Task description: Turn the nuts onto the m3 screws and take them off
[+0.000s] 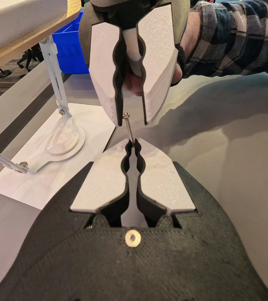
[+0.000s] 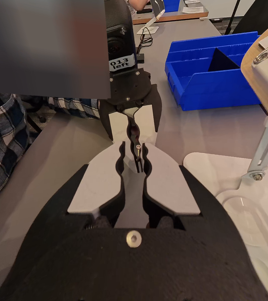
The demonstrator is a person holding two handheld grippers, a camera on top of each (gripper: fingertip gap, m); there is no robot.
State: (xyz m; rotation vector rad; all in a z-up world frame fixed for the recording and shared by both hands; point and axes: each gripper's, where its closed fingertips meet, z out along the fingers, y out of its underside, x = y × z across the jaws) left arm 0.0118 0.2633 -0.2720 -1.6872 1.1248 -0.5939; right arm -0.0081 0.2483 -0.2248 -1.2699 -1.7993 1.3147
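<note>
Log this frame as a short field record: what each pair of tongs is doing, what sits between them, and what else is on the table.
left tongs: shut on the lower end of a thin silver bolt
bolt: nearly upright, head up, above the grey table
right tongs: open, one fingertip on each side of the bolt head; in the left wrist view a clear gap shows on one side
hand: plaid sleeve, behind the right tongs
nearby: white stand base on a white mat; blue bin behind
</note>
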